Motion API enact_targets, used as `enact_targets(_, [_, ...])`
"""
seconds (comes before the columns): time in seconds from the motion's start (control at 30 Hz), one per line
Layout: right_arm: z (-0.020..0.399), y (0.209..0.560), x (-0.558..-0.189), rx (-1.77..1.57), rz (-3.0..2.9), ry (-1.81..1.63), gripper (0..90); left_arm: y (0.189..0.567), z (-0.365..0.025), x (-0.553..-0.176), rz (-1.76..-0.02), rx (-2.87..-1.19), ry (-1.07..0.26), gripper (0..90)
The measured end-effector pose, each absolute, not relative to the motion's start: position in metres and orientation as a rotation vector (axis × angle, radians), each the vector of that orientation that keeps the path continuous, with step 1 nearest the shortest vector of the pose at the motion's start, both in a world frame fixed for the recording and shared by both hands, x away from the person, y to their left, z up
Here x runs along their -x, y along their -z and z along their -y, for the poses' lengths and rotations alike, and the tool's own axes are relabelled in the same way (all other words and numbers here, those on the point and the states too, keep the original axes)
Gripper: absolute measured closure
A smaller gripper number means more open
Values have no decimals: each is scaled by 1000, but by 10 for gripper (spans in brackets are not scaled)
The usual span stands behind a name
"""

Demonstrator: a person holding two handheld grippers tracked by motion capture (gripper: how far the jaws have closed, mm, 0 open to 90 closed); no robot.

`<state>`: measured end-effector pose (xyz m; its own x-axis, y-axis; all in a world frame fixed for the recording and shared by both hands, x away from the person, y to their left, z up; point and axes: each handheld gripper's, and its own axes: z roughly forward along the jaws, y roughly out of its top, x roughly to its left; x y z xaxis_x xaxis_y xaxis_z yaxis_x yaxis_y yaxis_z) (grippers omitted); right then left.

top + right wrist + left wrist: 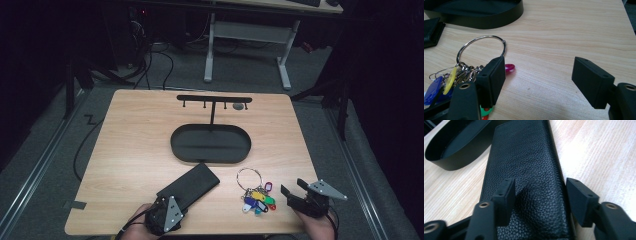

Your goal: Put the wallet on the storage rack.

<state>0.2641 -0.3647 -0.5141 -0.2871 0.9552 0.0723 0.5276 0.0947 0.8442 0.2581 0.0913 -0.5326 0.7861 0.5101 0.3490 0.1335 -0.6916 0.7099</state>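
Note:
A black leather wallet (192, 184) lies slanted near the table's front edge. My left gripper (167, 210) is down over its near end. In the left gripper view the wallet (524, 157) runs away from the gripper (539, 192): one finger (505, 195) rests on the leather beside a small crease, and the other stands just off the wallet's right edge, so the jaws are open. To the right, a large steel ring with coloured key tags (257, 197) lies on the table. My right gripper (293, 187) is open just right of it, with bare wood between its fingers (539, 75); the ring (481, 47) is left of them.
A black oval tray (175, 145) sits mid-table, with a black T-shaped hook rack (214, 99) rising behind it. The tray's wall (451, 162) is close ahead of the wallet. Bare wood stretches to the table's left and right sides. A desk frame stands on the floor beyond.

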Motion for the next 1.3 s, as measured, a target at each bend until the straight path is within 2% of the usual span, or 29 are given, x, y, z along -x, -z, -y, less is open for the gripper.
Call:
enact_targets(0.13, [363, 515, -266, -1447, -1881, -1102, 277, 534, -95, -259, -477, -2251, -687, 515])
enact_targets(0.27, [362, 513, -263, -1448, -1869, -1122, 280, 533, -95, -257, -470, -2251, -697, 622])
enact_targets(0.43, [360, 515, -267, -1448, -1883, -1113, 285, 531, -95, -255, -449, -2255, -702, 708])
enact_targets(0.6, [358, 514, -266, -1440, -1879, -1130, 292, 530, -96, -256, -434, -2249, -708, 760])
enact_targets(0.97, [352, 510, -268, -1432, -1872, -1161, 304, 518, -105, -254, -474, -2196, -695, 805])
enact_targets(1.3, [355, 510, -273, -1443, -1854, -1178, 311, 503, -114, -251, -583, -2098, -634, 820])
